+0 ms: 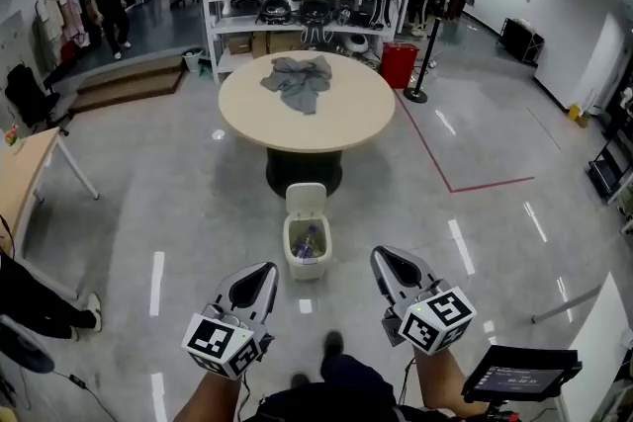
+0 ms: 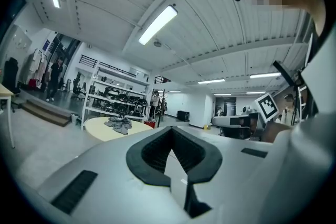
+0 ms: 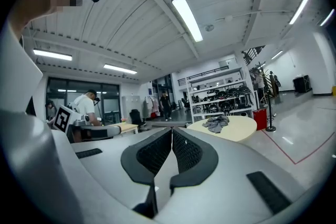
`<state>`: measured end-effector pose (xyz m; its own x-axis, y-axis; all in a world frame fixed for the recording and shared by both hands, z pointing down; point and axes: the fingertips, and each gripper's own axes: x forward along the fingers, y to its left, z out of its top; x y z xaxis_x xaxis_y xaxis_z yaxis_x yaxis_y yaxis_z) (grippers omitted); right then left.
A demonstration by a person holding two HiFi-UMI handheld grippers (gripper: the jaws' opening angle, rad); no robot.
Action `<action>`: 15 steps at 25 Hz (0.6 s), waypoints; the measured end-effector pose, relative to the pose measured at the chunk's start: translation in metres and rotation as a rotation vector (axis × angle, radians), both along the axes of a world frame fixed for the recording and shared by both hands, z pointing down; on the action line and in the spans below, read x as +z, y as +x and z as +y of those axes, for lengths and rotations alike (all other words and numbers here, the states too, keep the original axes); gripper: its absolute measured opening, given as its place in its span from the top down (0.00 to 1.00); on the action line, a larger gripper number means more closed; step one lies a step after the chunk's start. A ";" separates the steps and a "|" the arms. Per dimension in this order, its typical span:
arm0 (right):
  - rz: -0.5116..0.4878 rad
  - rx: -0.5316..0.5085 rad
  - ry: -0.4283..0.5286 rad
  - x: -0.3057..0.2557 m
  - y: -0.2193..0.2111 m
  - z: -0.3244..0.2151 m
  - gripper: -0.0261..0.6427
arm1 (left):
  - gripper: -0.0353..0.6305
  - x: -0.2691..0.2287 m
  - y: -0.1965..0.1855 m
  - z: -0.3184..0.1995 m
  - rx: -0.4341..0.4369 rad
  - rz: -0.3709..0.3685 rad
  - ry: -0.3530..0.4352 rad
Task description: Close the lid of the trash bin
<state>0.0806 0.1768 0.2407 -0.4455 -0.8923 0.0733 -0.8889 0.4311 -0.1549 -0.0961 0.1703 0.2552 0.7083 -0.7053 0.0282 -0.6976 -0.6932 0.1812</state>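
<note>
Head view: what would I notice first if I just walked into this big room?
Probably the two grippers low in the picture, the left gripper and the right gripper, both with jaws together and holding nothing. Just ahead of them on the floor stands a small white trash bin with its lid up. Behind it is a round table with a grey cloth heaped on top.
</note>
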 end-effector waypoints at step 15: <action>-0.025 -0.088 -0.025 0.025 0.059 -0.227 0.94 | 0.94 0.018 0.061 -0.213 -0.039 -0.039 -0.048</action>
